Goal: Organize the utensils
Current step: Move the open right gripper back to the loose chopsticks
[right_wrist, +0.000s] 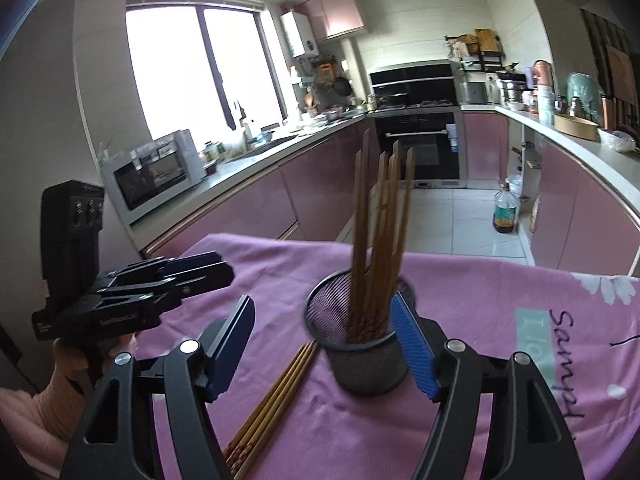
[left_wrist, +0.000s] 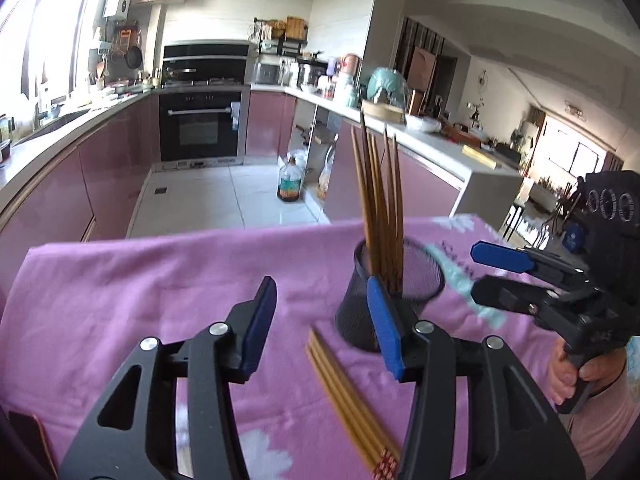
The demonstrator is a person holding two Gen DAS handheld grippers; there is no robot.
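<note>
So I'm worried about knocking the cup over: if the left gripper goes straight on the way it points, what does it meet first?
Probably the pink cloth just left of the mesh cup; the cup stands beside its right finger, though depth is unclear.

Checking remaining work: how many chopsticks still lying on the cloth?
4, in one bundle flat on the pink cloth, just beside the mesh cup; ends run under the tongs, so more may be hidden.
</note>
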